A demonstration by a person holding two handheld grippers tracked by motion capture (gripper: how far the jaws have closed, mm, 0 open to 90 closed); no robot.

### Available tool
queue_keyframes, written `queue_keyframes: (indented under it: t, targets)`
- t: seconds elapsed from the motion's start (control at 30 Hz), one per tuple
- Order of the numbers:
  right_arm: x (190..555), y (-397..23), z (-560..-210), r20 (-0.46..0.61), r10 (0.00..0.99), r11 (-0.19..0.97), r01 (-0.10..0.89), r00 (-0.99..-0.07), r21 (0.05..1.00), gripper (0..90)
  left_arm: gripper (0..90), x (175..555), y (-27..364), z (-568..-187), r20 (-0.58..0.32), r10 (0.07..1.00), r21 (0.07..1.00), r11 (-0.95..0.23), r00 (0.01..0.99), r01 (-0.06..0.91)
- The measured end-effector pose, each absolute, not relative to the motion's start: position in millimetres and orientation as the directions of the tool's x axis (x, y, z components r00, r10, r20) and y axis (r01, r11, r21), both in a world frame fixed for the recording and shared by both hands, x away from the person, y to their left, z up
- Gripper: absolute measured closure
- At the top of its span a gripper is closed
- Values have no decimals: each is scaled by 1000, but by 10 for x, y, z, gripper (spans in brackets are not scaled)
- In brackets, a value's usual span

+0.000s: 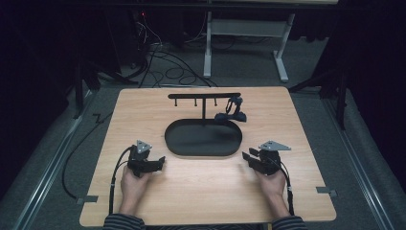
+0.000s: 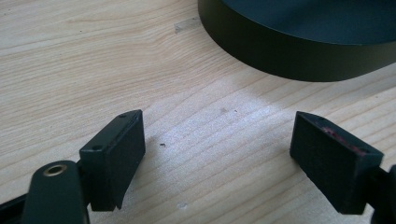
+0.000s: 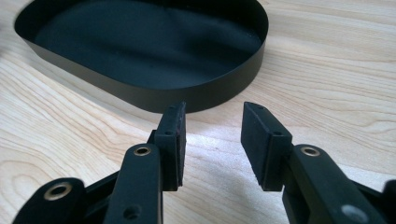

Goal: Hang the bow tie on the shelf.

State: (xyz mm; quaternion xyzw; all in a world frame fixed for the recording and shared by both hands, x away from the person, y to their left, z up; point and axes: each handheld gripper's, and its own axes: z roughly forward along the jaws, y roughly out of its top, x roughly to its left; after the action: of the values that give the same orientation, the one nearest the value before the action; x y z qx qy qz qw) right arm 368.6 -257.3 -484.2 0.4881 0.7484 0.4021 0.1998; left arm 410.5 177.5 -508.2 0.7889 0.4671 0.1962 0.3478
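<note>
Nearest the person, the left gripper point(image 1: 160, 162) rests low over the bare wooden table point(image 1: 201, 196), its jaws spread wide with nothing between them. The right gripper point(image 1: 245, 158) sits opposite, its jaws partly apart and empty. Both point inward at the tray point(image 1: 203, 151), which lies between them at the middle of the table. The tray is a matte black oval with a low upright wall and a flat, dark floor; in the right gripper view its rim point(image 3: 205, 95) curves just beyond the jaws. Behind it rises a black T-shaped stand point(image 1: 204, 96) with small pegs under its bar, and beside that, to the right, a small dark object point(image 1: 232, 112) too indistinct to identify.
</note>
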Motion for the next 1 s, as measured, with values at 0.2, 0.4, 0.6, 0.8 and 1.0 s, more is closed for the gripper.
queue_keyframes:
  t: [0.2, 0.4, 0.6, 0.8, 1.0]
  targets:
    - [3699, -2580, -4857, 55, 903, 224, 576, -426, 786, 605, 185, 4106, 1775, -5083, -16, 874, 732, -321, 487, 600]
    - [3744, -2584, -4908, 25, 917, 233, 587, -397, 775, 586, 185, 4106, 1775, -5082, -15, 873, 732, -322, 487, 600]
    - [3779, -2582, -4953, 19, 924, 232, 600, -382, 765, 573, 185, 4106, 1775, -5082, -15, 873, 732, -322, 487, 600]
    - [3786, -2562, -4988, 8, 928, 239, 613, -372, 753, 564, 185, 4106, 1775, -5082, -15, 873, 732, -322, 487, 600]
    - [3794, -2554, -5010, 7, 929, 241, 621, -369, 746, 546, 185, 4106, 1775, -5082, -15, 873, 732, -322, 487, 600]
